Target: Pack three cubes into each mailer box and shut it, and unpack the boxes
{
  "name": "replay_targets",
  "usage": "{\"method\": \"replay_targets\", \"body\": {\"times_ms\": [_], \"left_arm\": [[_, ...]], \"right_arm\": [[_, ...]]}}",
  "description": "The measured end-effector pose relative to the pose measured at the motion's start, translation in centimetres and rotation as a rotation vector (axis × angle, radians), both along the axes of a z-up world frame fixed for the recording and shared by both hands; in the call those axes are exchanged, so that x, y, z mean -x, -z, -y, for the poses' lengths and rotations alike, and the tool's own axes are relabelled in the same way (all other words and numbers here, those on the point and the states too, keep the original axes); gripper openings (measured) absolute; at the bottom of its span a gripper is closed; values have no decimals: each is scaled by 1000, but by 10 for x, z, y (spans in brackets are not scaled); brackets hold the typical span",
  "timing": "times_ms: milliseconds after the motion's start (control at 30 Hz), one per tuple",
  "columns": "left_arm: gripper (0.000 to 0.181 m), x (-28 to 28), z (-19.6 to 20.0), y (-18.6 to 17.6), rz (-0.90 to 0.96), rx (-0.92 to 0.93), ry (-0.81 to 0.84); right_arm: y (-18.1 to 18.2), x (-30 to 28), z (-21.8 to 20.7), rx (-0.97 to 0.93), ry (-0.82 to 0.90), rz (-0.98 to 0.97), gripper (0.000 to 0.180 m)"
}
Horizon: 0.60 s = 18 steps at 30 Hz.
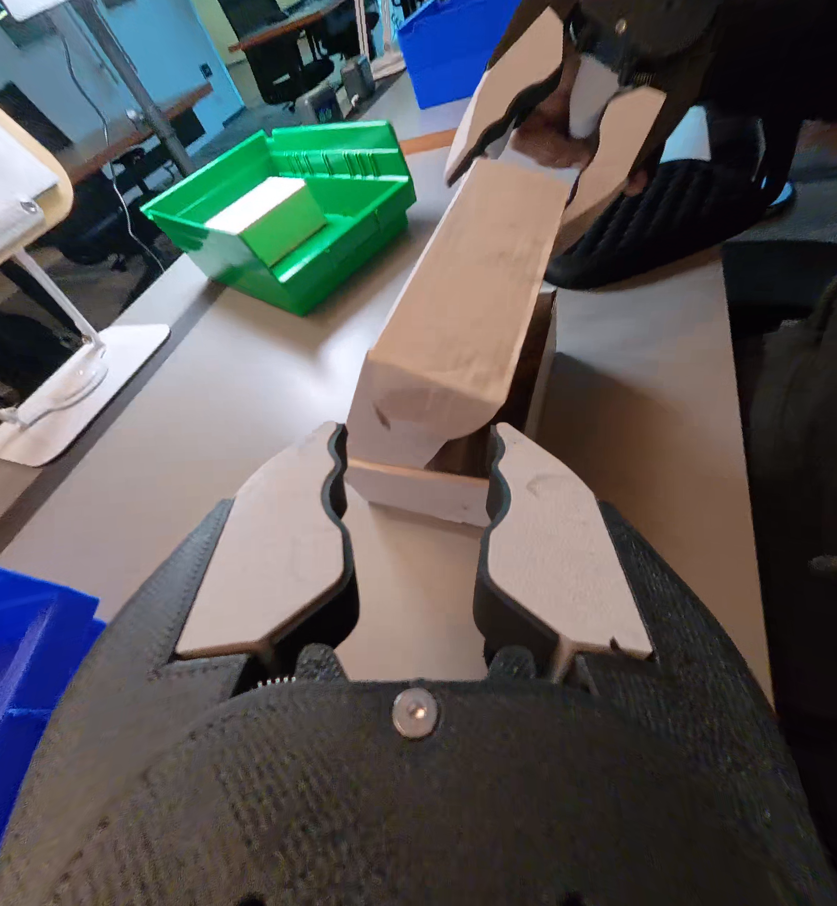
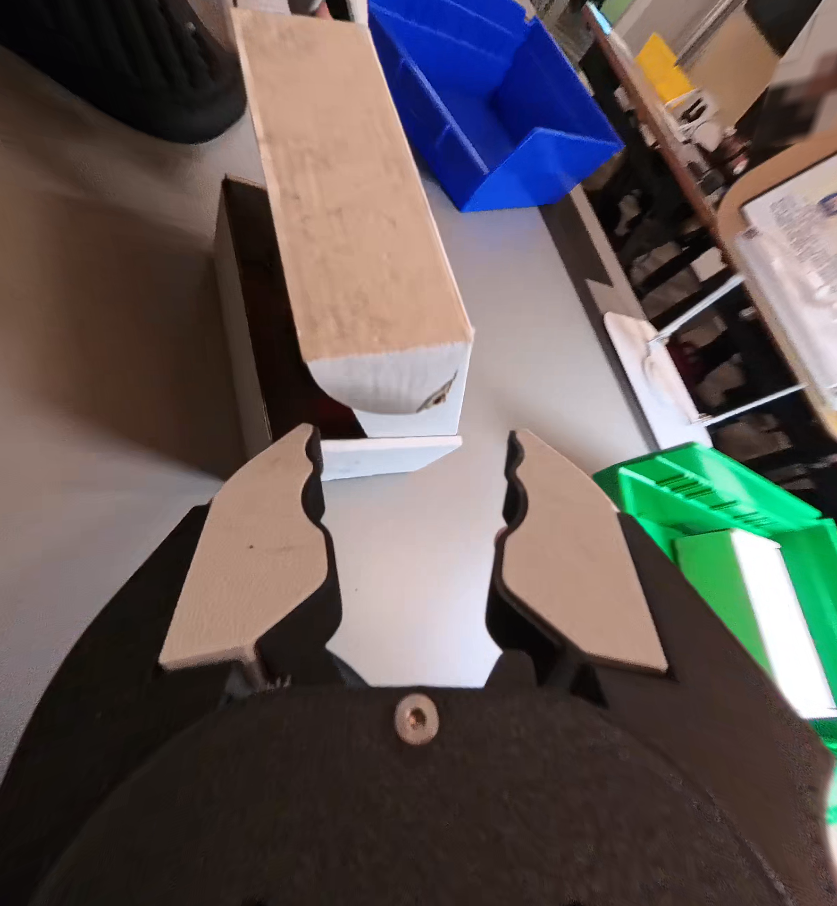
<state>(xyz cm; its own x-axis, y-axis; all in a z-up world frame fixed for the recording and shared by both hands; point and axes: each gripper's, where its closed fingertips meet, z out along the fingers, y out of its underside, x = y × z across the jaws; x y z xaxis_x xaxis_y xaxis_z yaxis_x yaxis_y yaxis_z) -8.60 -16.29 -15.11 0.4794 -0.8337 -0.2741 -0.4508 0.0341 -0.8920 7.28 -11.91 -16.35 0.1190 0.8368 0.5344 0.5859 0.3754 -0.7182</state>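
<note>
- Left wrist view: my left gripper (image 1: 416,470) was spread around the mailer box (image 1: 460,314) end, lid half-raised.
- My right gripper (image 2: 411,470) gaped, empty.
- Green bin (image 1: 357,274): one box stowed; shutting unfinished.

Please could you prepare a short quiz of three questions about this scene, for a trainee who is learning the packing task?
1. True or false: the lid of the mailer box lies flat and fully shut.
2. Which bin holds a white box? A) the green bin B) the blue bin C) no bin
3. Fill the gap: in the right wrist view, the jaws of the right gripper stand ____ (open / shut).

Key: 1 false, the lid is tilted up and the dark inside shows. 2 A. 3 open.
</note>
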Motion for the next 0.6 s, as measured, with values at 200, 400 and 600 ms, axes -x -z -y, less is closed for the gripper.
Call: {"method": "replay_targets", "body": {"times_ms": [200, 400, 600], "left_arm": [[33, -15, 6, -9, -69, -81, 11], [21, -21, 30, 9, -68, 141, 77], [21, -28, 55, 36, 12, 560, 123]], "right_arm": [[-14, 18, 13, -159, -28, 21, 68], [2, 9, 34, 87, -79, 62, 49], [37, 3, 55, 406, -90, 157, 49]]}}
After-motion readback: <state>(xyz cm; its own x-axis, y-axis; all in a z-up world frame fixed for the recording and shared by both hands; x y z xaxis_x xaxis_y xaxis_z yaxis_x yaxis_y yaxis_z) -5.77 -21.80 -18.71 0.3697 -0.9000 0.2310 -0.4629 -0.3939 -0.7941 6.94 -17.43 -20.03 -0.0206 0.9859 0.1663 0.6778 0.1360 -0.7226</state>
